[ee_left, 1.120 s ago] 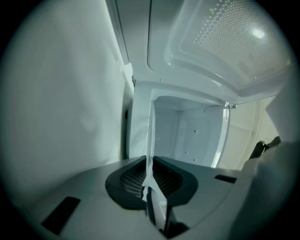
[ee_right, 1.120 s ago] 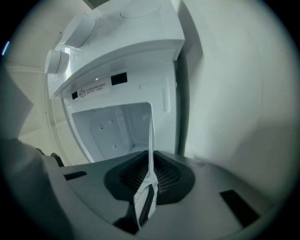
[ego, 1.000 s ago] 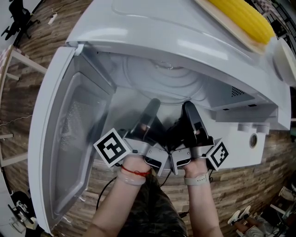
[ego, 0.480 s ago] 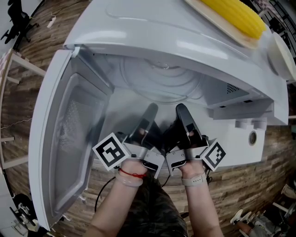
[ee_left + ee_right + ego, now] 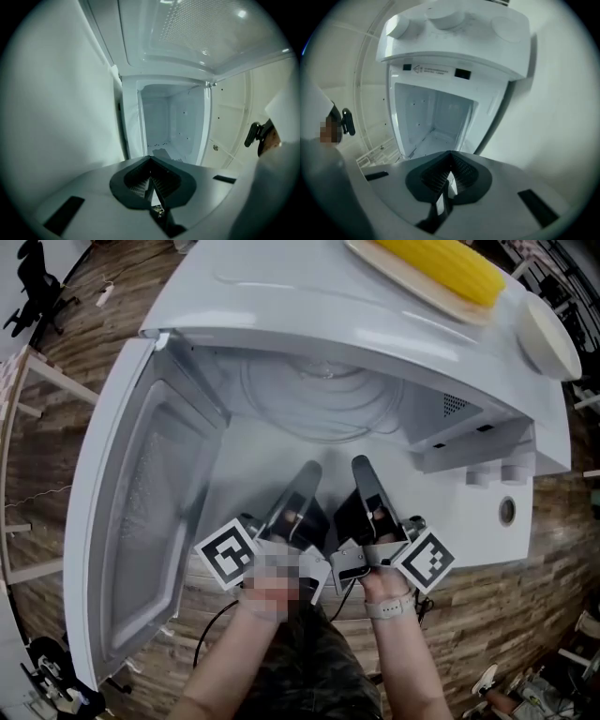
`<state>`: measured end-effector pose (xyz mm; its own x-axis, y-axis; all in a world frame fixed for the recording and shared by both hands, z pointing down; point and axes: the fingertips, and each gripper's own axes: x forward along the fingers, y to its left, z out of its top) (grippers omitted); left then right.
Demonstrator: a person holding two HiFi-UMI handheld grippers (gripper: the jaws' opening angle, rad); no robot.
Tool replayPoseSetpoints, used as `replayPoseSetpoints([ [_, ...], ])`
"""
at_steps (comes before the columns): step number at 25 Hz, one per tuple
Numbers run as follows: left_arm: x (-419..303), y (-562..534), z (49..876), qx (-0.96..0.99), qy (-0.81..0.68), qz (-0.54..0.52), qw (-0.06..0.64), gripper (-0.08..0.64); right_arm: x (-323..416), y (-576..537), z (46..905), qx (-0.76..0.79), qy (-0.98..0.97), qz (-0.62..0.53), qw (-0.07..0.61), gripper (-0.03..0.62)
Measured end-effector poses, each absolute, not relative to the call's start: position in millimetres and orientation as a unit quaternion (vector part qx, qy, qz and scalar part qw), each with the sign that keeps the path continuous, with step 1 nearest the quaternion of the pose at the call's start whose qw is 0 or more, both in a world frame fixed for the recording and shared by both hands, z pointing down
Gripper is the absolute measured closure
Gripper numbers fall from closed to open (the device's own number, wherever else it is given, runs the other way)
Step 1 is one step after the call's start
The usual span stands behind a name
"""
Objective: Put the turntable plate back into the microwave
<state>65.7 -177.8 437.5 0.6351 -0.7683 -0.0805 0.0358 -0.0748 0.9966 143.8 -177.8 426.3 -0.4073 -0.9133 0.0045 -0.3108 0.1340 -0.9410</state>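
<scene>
The turntable plate (image 5: 323, 397) lies flat on the bottom of the cavity of the microwave (image 5: 309, 306). Its moulded rings show through the clear glass, and it sits towards the back, under the overhanging top. The door (image 5: 141, 502) hangs wide open at the left, with its meshed window facing the opening.

In front of the opening, near the plate's front edge but apart from it, the left hand-held gripper (image 5: 307, 471) and the right hand-held gripper (image 5: 361, 465) sit side by side and point into the cavity. Their tips are over the bare white sill. Each gripper's own view shows its two ribbed pads pressed together down the middle with nothing caught between them, so both are clenched and empty. Beyond the closed pads both views look into the white box of the cavity. The left gripper view also shows the door's perforated screen along its upper edge, and the right gripper view shows the control panel (image 5: 497, 493) and its knobs (image 5: 495, 472).

The marker cubes stand out to either side of the wrists, and a pale band (image 5: 384, 607) circles the right wrist.

On top of the microwave a yellow corn cob (image 5: 441, 266) lies on a board (image 5: 412, 289) – just beside it, at the right corner, is a shallow white dish (image 5: 548, 334). Wood-plank floor (image 5: 525, 615) shows below and around the appliance.
</scene>
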Motion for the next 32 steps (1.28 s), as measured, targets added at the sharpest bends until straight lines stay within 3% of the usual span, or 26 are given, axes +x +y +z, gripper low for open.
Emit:
replayPoseSetpoints([
  [3,62.6,-172.0,433.0,0.703,-0.294,-0.296,0.577,0.548,137.6,-172.7,417.1,-0.466,0.732,-0.428,0.253,0.572],
  [10,68.5,-160.9,401.2,0.842,-0.333,-0.183,0.382,0.548,125.7,-157.8,402.1,-0.496,0.801,-0.301,0.146,0.572],
  [16,70.2,-147.5,388.1,0.877,-0.370,-0.116,0.283,0.548,126.6,-144.8,382.8,-0.524,0.814,-0.227,0.105,0.572],
  [32,72.7,-117.1,342.0,0.897,-0.381,-0.092,0.206,0.548,116.6,-102.7,336.6,-0.513,0.845,-0.138,0.054,0.572],
])
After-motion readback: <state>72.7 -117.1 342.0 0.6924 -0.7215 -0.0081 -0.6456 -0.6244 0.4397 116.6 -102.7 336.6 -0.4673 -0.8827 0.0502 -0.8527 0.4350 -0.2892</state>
